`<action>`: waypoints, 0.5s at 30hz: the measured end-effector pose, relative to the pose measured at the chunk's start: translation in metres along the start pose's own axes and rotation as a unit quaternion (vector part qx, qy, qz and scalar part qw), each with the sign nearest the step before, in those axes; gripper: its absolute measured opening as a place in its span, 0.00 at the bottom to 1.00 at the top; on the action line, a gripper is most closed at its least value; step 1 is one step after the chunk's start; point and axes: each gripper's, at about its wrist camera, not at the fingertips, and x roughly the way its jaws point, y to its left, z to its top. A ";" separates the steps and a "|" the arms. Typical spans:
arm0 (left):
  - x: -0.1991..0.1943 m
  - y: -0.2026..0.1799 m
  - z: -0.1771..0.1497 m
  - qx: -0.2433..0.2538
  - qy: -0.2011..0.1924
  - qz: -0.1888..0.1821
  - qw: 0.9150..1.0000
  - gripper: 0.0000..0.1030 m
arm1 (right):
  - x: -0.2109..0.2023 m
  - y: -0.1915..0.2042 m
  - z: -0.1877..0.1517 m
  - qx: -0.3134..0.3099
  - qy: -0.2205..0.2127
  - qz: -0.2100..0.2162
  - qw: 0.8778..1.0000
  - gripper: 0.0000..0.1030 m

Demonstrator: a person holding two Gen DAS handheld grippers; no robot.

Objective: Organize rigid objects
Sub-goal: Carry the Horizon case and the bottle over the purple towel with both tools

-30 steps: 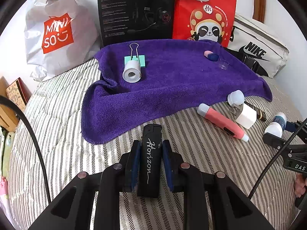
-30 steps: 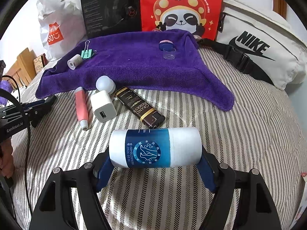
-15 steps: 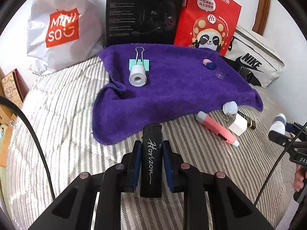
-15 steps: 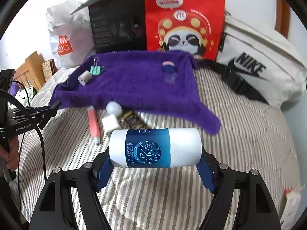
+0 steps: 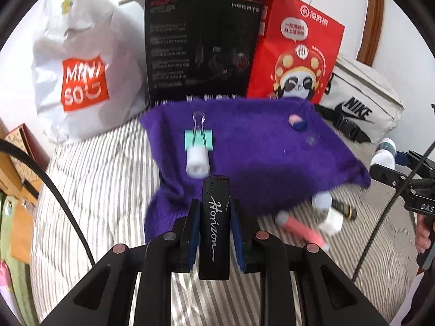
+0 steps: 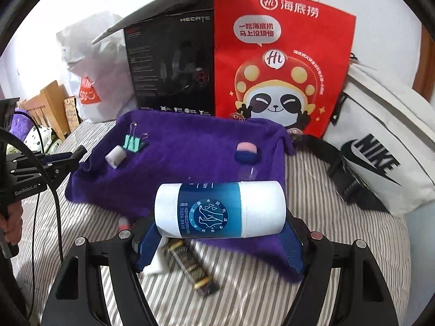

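left tongs [image 5: 214,214]: pinching a black lighter [image 5: 215,225] upright, above the near edge of the purple towel [image 5: 258,160]
right tongs [image 6: 218,233]: clamped on the ends of a white-and-blue tube [image 6: 219,209] held crosswise over the towel's front edge
towel: spread on a striped bed [image 5: 103,179], carrying a green binder clip [image 5: 198,139], a white roll [image 5: 197,161], a pink-and-blue eraser [image 5: 297,122]
beside towel: pink pen [image 5: 301,231], white charger [image 5: 330,221]
behind: black box [image 5: 201,51], red bag [image 5: 295,54]

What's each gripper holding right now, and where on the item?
Left gripper: black Horizon lighter, pinched across its lower body, top protruding forward. Right gripper: white-and-blue bottle, lying crosswise, clamped at its two ends.
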 end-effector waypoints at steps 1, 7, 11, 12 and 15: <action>0.002 0.000 0.007 0.002 -0.001 0.002 1.000 0.21 | 0.008 -0.003 0.004 0.003 0.004 0.002 1.000 0.73; 0.014 0.006 0.034 -0.001 -0.006 0.007 1.000 0.21 | 0.052 -0.015 0.003 0.034 0.050 0.013 0.998 0.73; 0.025 0.006 0.035 -0.003 -0.009 0.008 1.000 0.21 | 0.069 -0.016 -0.003 0.042 0.069 0.014 0.997 0.73; 0.027 0.006 0.034 -0.004 -0.007 0.008 1.000 0.21 | 0.073 -0.016 -0.004 0.043 0.075 0.012 0.996 0.73; 0.034 0.010 0.029 -0.016 0.000 0.000 1.000 0.21 | 0.083 -0.018 -0.004 0.045 0.088 0.007 0.995 0.73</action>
